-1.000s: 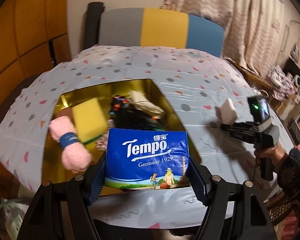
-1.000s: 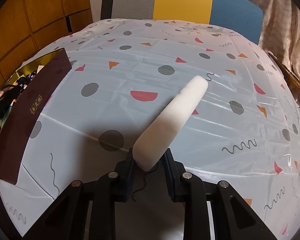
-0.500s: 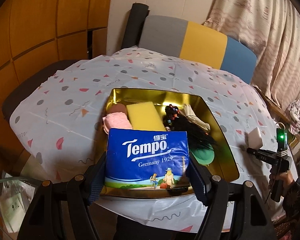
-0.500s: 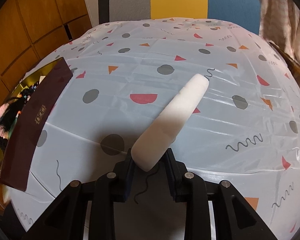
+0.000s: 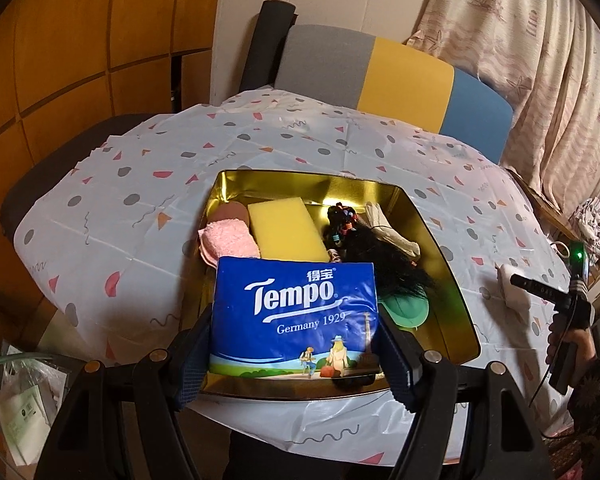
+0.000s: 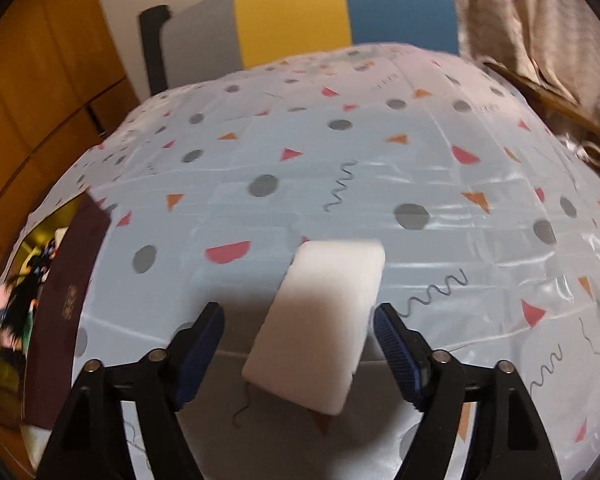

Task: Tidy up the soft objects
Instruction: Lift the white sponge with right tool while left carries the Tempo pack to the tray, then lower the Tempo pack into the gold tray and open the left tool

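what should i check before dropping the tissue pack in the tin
1. Left gripper shut on the tissue pack: ok, both pads press its sides.
2. Pack over the tin: ok, it hangs at the near edge.
3. Free spot in the tin: cannot tell; the pack hides the near part, and the yellow sponge, pink towel and black wig fill the rest.
4. Right gripper clear of the tin: ok, it is off to the side over the tablecloth.
5. White sponge released: ok, the jaws have just been opening, with gaps on both sides of the sponge.
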A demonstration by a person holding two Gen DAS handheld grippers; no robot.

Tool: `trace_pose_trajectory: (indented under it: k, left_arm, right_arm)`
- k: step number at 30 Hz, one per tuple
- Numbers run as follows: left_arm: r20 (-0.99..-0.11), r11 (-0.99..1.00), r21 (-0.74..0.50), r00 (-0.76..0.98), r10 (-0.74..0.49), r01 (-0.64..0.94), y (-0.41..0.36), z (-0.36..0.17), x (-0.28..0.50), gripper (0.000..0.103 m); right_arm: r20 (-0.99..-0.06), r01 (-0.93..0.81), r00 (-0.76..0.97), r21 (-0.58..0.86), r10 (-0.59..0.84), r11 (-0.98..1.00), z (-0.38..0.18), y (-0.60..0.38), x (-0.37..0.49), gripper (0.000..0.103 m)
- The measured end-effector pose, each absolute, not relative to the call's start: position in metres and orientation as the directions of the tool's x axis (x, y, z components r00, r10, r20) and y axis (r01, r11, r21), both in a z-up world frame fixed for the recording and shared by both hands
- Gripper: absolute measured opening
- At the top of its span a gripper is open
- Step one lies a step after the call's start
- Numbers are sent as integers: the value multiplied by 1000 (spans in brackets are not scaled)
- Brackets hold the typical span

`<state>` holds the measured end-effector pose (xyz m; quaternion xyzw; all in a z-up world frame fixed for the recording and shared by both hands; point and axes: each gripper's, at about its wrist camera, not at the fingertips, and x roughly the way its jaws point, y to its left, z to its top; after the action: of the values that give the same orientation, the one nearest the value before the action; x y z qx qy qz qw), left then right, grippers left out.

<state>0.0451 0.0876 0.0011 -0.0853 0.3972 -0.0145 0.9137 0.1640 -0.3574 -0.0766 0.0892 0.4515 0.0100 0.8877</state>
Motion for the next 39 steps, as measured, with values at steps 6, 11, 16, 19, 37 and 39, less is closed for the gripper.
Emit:
trace_pose_trajectory:
  k: [6,11,16,19,37,39]
  left_arm:
    - [-724,983,-183,681,-112,-33,88,-1,47,74]
    - [-725,980,-195,677,-123,-31,92,-2,51,74]
    - [-734,981,-194,665,-136,-14,84,-3,70,74]
    - [-740,982,-188,660,-133,-12,78,-4,89,74]
    - [-829,1000,21,558,29,-21,42,-66,157,77]
    - [-816,999,27,577,32,-17,40,-61,152,78]
  right_arm:
    - [-847,74,531,86,34,994,-92,-342,182,86]
    - [-844,33,536,13,-7,999,-96,-334,174,58]
    - [-834,-13,552,-38,-24,999,-98,-329,166,58]
    - [-832,-19,554,-38,-21,999,-99,-331,167,58]
    - [-825,-24,564,-46,-25,999,-101,-330,168,59]
    - [-825,-24,564,-47,-25,999,-101,-329,167,59]
